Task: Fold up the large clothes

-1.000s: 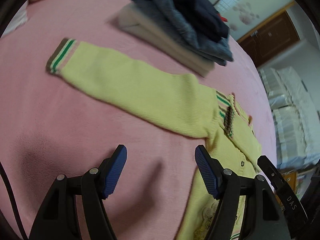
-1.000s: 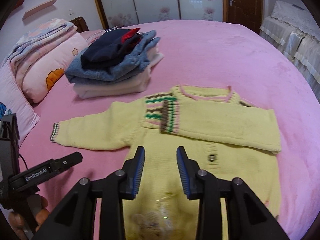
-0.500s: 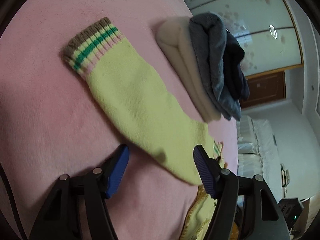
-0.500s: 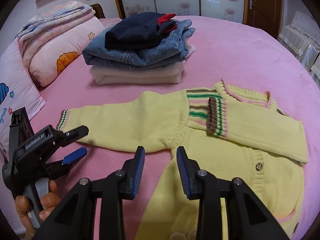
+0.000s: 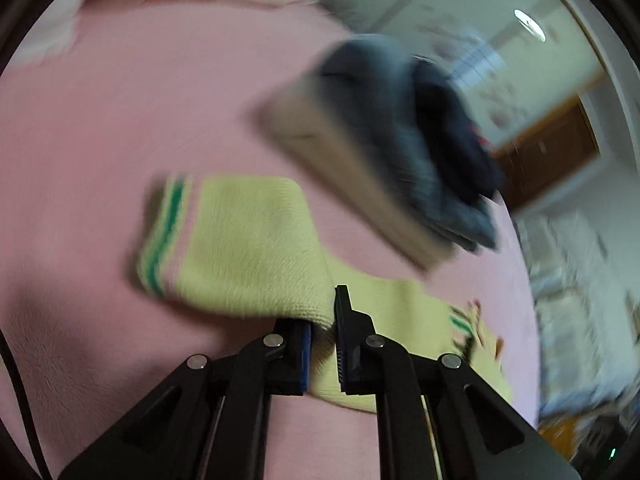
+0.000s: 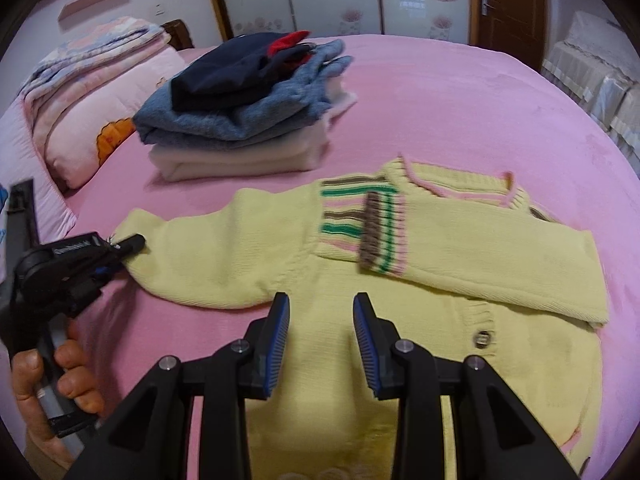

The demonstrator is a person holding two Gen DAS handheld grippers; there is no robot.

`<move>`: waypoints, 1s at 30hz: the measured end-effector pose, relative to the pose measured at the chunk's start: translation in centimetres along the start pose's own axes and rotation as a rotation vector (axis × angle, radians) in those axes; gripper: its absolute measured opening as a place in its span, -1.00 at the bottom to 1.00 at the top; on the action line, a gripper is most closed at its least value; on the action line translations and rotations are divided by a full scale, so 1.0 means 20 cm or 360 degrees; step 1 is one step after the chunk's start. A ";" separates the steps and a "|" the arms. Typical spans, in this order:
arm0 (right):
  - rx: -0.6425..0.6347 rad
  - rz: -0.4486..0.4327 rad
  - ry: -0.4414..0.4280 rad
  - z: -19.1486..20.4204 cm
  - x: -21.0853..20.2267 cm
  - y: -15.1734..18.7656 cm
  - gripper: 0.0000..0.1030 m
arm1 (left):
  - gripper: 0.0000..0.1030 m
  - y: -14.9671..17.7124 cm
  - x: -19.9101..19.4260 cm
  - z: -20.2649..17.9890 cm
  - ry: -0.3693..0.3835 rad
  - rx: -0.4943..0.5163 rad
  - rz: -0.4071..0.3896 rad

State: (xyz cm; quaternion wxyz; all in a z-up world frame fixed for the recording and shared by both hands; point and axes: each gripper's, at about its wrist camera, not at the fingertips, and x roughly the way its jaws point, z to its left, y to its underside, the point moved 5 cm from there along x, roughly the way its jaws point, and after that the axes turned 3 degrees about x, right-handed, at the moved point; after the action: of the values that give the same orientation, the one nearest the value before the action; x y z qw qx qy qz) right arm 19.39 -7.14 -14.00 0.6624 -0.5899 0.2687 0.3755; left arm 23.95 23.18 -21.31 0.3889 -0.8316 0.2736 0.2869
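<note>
While the pink bed (image 6: 460, 92) carries the yellow cardigan (image 6: 280, 248) spread flat, the left gripper (image 5: 323, 340), tilted downward, pinches its outstretched sleeve (image 5: 248, 248); the right gripper (image 6: 320, 336) hovers part-spread over the body, gripping nothing.

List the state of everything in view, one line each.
Left tool: shut on the outstretched sleeve.
Right tool: open, empty, above the cardigan body.
Yellow knitted cardigan: flat on the pink bed, one sleeve folded across its chest.
Pile of clothes: folded, stacked.
</note>
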 end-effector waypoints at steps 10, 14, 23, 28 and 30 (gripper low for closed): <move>0.0334 -0.0071 0.0138 -0.58 -0.17 0.06 -0.36 | -0.80 0.30 0.15 -1.05 0.0222 0.0739 0.0159; 0.0455 -0.0038 0.0205 -0.82 -0.21 0.14 -0.36 | -0.03 0.63 0.41 -1.24 0.0256 0.0903 0.0533; 0.0491 -0.0025 0.0119 -0.91 -0.22 0.19 -0.36 | 0.24 0.71 0.34 -1.13 0.0349 0.0769 0.0650; 0.0389 -0.0066 0.0003 -0.78 -0.22 0.13 -0.36 | 0.25 0.59 0.16 -0.96 0.0380 0.0615 0.0557; 0.0315 -0.0088 -0.0043 -0.69 -0.21 0.07 -0.36 | 0.25 0.55 0.10 -0.87 0.0335 0.0571 0.0503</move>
State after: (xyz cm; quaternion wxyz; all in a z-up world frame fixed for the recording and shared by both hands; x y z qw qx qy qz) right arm 17.01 -21.33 -13.71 0.7311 -0.5238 0.2791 0.3366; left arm 22.46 2.72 -18.80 0.4499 -0.7215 0.4855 0.2030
